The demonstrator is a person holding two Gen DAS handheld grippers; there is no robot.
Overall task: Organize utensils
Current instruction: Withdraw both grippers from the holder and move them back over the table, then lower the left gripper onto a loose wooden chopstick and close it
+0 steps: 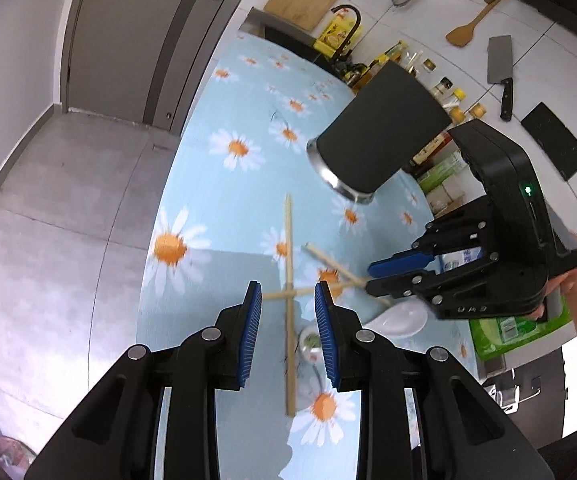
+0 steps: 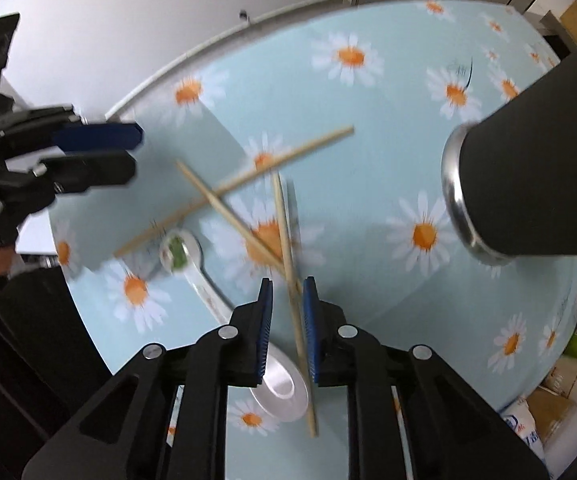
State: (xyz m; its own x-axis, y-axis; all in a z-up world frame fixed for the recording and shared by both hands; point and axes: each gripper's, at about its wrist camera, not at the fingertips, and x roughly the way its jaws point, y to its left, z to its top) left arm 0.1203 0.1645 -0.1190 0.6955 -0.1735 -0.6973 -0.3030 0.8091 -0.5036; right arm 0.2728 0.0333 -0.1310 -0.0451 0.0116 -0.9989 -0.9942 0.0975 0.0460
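On the daisy-print tabletop (image 2: 368, 184), the left gripper (image 2: 130, 156) hangs over the left edge, fingers slightly parted and grasping nothing. Just right of it, 3 wooden chopsticks (image 2: 248, 178) lie crossed mid-table, with a white ceramic spoon (image 2: 192, 264) beside them near the front edge. The right gripper (image 2: 287, 312) points down with its fingers narrowly apart around 1 chopstick (image 2: 284, 240); whether the pads press on it I cannot tell. A dark cylindrical holder (image 2: 528, 184) stands toward the right edge
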